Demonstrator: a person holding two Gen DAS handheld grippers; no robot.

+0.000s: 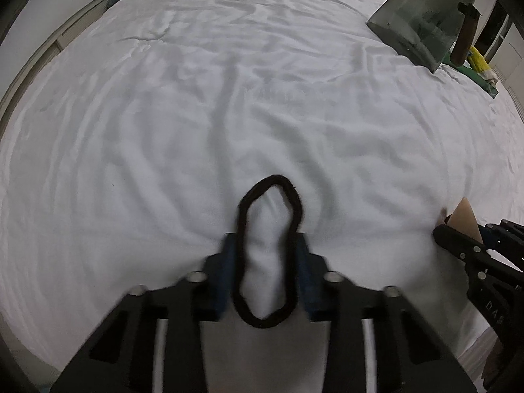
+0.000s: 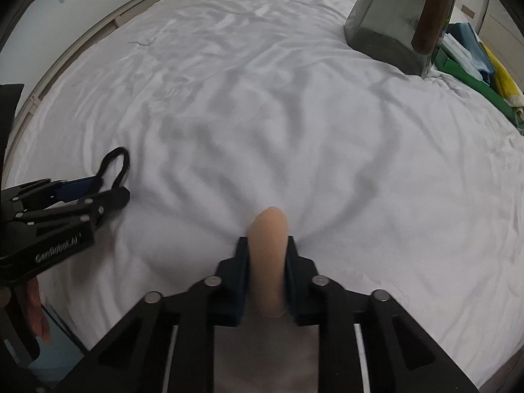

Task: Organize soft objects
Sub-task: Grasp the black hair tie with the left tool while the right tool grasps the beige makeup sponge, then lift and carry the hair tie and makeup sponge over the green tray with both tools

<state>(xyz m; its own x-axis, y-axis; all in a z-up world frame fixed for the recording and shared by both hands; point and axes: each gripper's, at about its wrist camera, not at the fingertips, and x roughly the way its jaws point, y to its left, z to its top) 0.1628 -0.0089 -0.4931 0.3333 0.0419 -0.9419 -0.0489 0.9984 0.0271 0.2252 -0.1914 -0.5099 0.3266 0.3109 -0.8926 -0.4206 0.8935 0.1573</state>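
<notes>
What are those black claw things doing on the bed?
A person is holding two grippers over a white bed. The left gripper pinches a black hair band, and the right gripper squeezes a soft tan piece. Both things are held above the sheet. A grey box sits at the far right of the bed.
</notes>
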